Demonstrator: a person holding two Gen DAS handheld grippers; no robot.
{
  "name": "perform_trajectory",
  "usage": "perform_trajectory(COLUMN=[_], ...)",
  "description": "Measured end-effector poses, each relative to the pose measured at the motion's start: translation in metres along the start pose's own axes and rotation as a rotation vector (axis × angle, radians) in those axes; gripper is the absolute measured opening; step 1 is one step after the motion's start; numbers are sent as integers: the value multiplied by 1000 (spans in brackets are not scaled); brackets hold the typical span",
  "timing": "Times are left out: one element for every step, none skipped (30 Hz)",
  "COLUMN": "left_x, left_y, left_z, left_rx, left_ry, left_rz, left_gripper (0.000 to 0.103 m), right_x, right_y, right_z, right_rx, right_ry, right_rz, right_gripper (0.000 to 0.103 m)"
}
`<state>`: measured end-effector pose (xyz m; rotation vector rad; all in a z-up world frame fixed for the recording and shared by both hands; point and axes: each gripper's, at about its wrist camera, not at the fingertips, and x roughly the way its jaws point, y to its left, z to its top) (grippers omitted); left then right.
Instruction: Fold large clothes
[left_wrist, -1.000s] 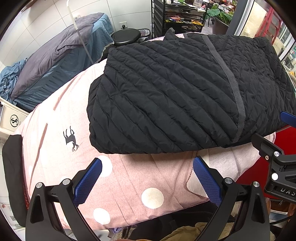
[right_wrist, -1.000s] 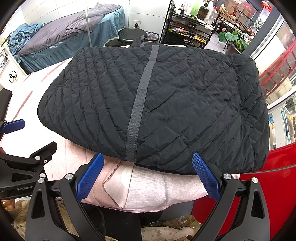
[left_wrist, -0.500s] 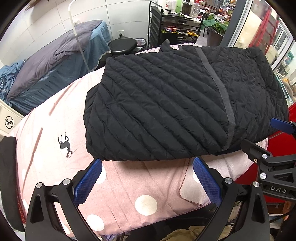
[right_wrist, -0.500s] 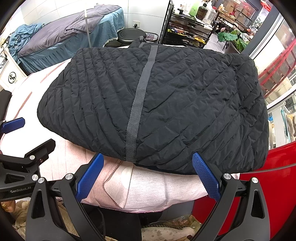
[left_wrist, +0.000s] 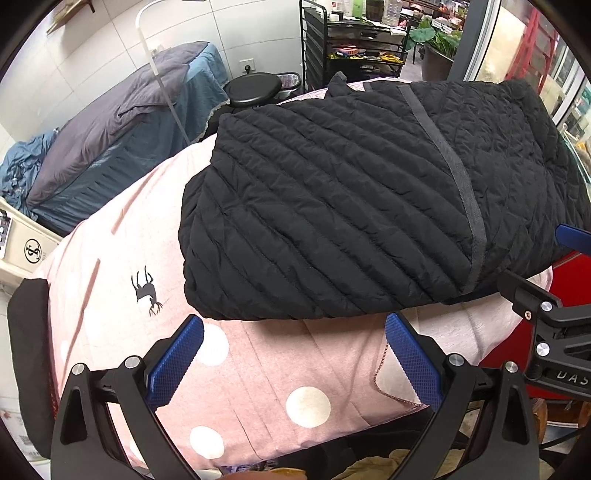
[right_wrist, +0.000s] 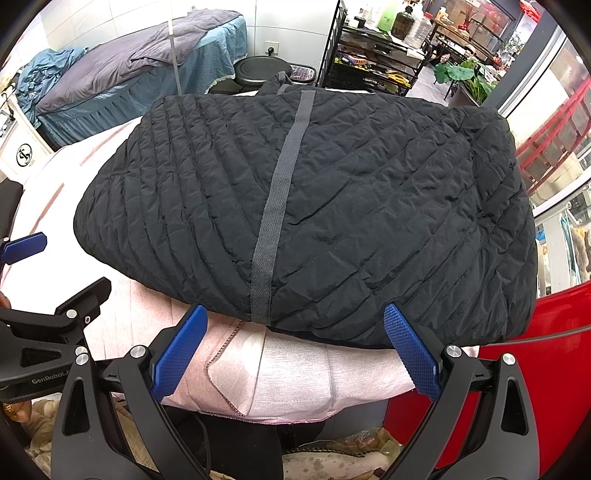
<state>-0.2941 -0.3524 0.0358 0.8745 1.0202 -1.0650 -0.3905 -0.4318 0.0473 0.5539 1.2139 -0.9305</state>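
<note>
Both grippers hang just off the near edge of the work surface, side by side and empty. Left gripper (left_wrist: 293, 354) has its blue textured fingers (left_wrist: 175, 363) spread wide over the pink polka-dot sheet (left_wrist: 258, 373) that covers the surface, touching nothing; right gripper (right_wrist: 295, 349) is spread just as wide, its fingers (right_wrist: 412, 352) framing the near hem of the garment without closing on it.

That garment, a large black quilted puffer jacket (right_wrist: 314, 203), lies on the sheet as a broad flat slab, already doubled over on itself, with a grey woven tape strip (right_wrist: 279, 195) running down it from the far edge to the near one. Its edges look fairly square, though a small tab of fabric pokes out at the far side.

My reading is that one fold is done and the hands are between grasps, sizing up the next one. The slab still looks wide for a finished bundle, so the next move probably calls for each gripper to pinch a near corner or one short side, catching all the layers at once, and carry it across. Puffy, slippery fabric tends to spring back, so a shallow pinch may lose the lower layers.
</note>
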Motion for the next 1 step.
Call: perform_trajectory(left_x=[0], left_y=[0], left_z=[0], left_rx=[0], left_ry=[-1], left_rz=[0], left_gripper=[97], right_x=[0], right_y=[0], right_z=[0], right_rx=[0], right_ry=[0], right_rz=[0], right_gripper=[95])
